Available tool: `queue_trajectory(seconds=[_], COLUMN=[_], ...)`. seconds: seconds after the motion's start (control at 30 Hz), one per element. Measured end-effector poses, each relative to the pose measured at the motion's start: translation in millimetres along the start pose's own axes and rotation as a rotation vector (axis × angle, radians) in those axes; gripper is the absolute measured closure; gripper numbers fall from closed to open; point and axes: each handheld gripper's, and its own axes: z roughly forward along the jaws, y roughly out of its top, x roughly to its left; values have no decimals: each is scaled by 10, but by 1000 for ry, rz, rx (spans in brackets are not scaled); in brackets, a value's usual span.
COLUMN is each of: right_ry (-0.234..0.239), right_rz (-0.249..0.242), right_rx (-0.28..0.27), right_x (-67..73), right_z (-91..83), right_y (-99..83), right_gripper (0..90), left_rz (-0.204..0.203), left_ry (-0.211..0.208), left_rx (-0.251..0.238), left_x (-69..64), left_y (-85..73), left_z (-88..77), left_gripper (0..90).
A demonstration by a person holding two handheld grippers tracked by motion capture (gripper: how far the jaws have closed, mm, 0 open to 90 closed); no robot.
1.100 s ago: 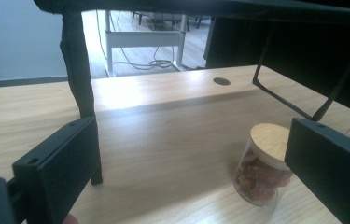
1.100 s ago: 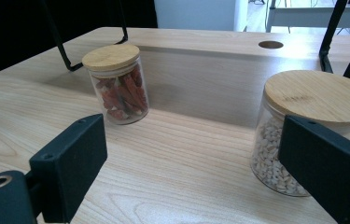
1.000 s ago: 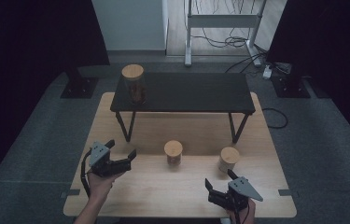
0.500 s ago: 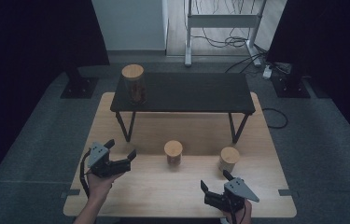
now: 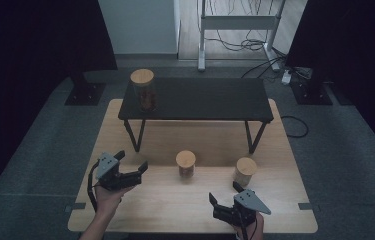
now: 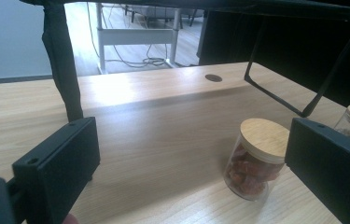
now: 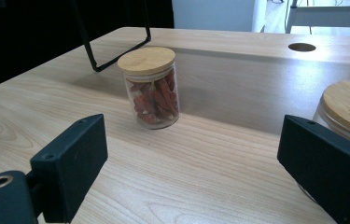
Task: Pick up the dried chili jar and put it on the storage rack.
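Careful now — both tongs wide, nothing held.
Your right gripper (image 5: 222,199) sits at six o'clock of the middle jar (image 5: 185,164); your left gripper (image 5: 131,162) at nine. Rush in and a jaw could topple it.

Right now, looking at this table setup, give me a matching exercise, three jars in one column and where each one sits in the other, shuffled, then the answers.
Column one:
1. tall jar
2. middle jar with reddish contents
3. right-hand jar

Column two:
A. on the wooden table, nearest the right gripper
B. on the black raised shelf, at its left end
C. on the wooden table, ahead of both grippers, nearer the left gripper than the other low jar is

Pairs: 1-B, 2-C, 3-A
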Motion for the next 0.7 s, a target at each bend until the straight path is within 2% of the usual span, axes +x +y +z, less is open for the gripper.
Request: queue_trajectory(seconds=[0.13,0.57,0.7], right_ry=[-7,24,33], right_rz=[-8,0,9], right_rx=[5,48,47], right_x=[43,73,88], right_z=[28,202,258], right_y=[25,125,140], right_gripper=[71,49,51], left_rz=[-6,-33,-71], left_ry=[-2,-17,-40], left_rx=[10,21,22], left_x=[9,56,98], left_y=[8,17,21], left_z=[5,24,33], left_gripper=[28,29,28])
